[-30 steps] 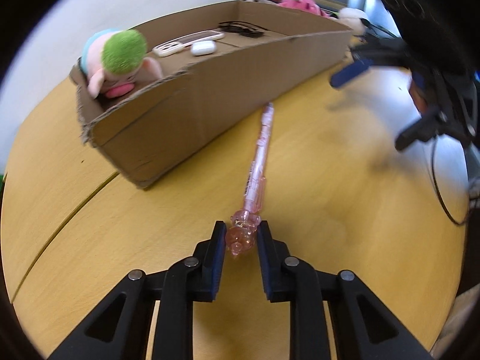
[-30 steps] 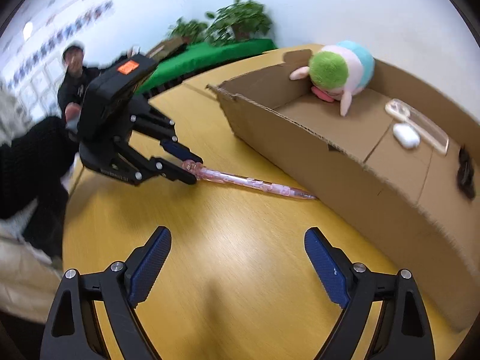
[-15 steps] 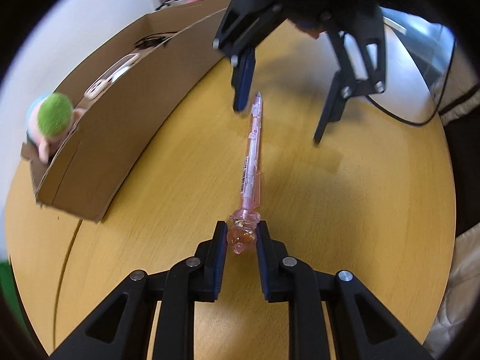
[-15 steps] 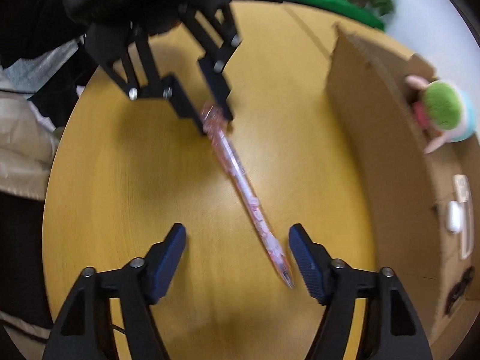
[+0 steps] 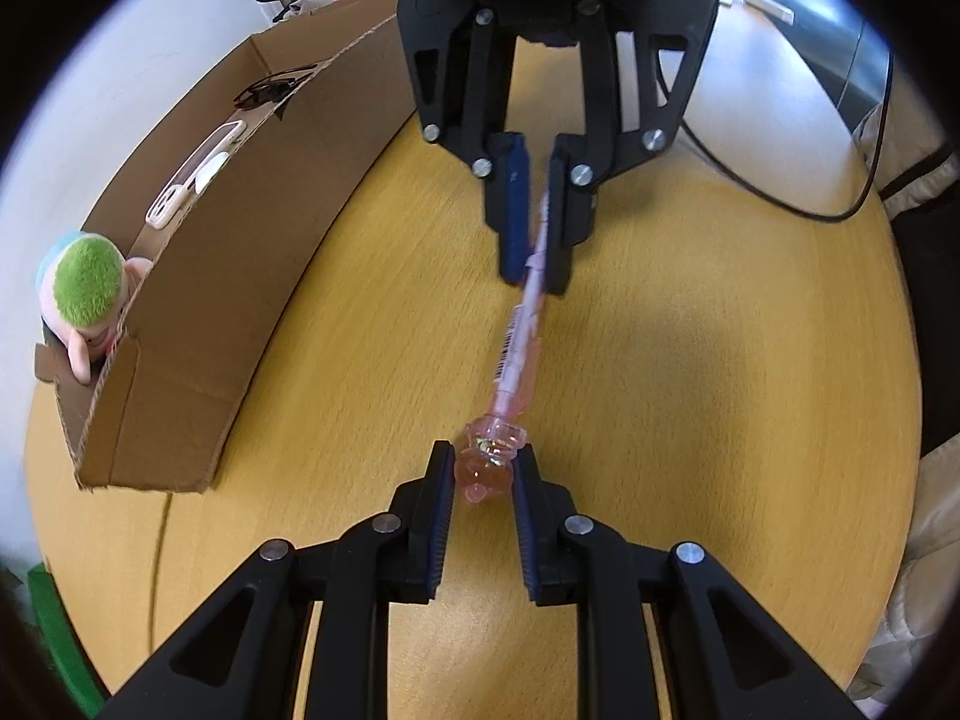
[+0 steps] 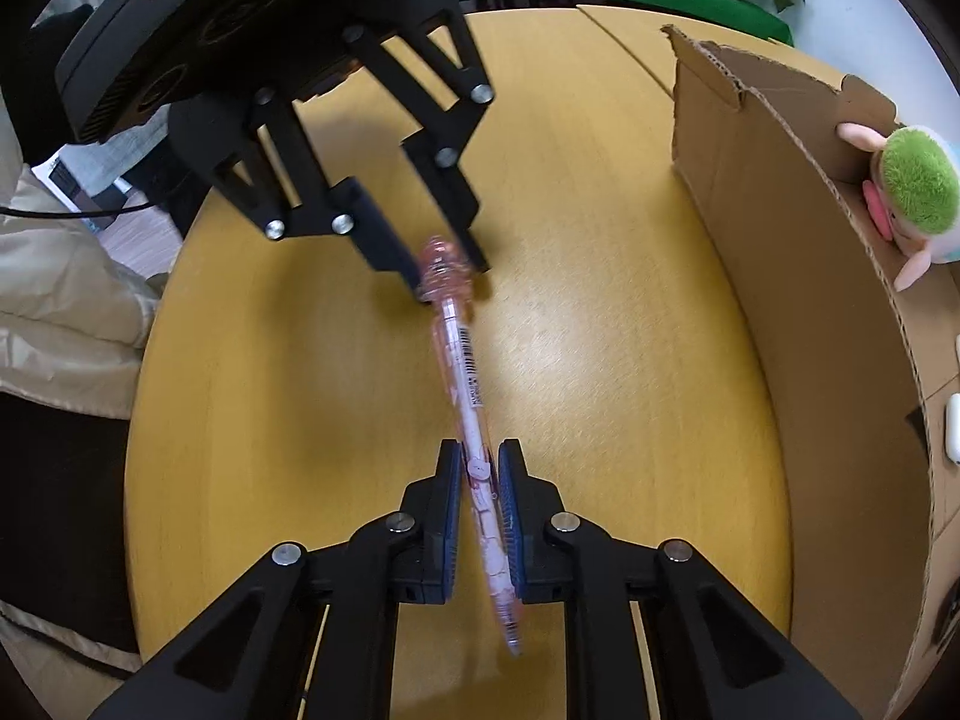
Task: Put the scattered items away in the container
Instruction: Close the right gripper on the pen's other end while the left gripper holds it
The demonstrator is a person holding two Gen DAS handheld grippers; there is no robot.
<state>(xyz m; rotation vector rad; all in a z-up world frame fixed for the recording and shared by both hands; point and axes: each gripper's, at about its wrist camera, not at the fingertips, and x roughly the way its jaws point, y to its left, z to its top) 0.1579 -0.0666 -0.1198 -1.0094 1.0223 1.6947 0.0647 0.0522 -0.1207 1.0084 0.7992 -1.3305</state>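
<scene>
Beside the counter's [image 5: 690, 360] cardboard box [image 5: 240, 276], already holding several items, left gripper [image 5: 480, 474] and right gripper [image 6: 480, 474] both clamp the pink pen [image 6: 468, 384], not yet boxed.

both tools [image 5: 483, 474] [image 6: 480, 480] are black angular linkages with silver screws and ribbed blue pads [image 5: 443, 516].

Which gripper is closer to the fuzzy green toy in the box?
Left, I think. The left gripper holds the pink pen's charm end nearer the green plush toy; the right gripper clamps the tip end, farther along the box.
</scene>
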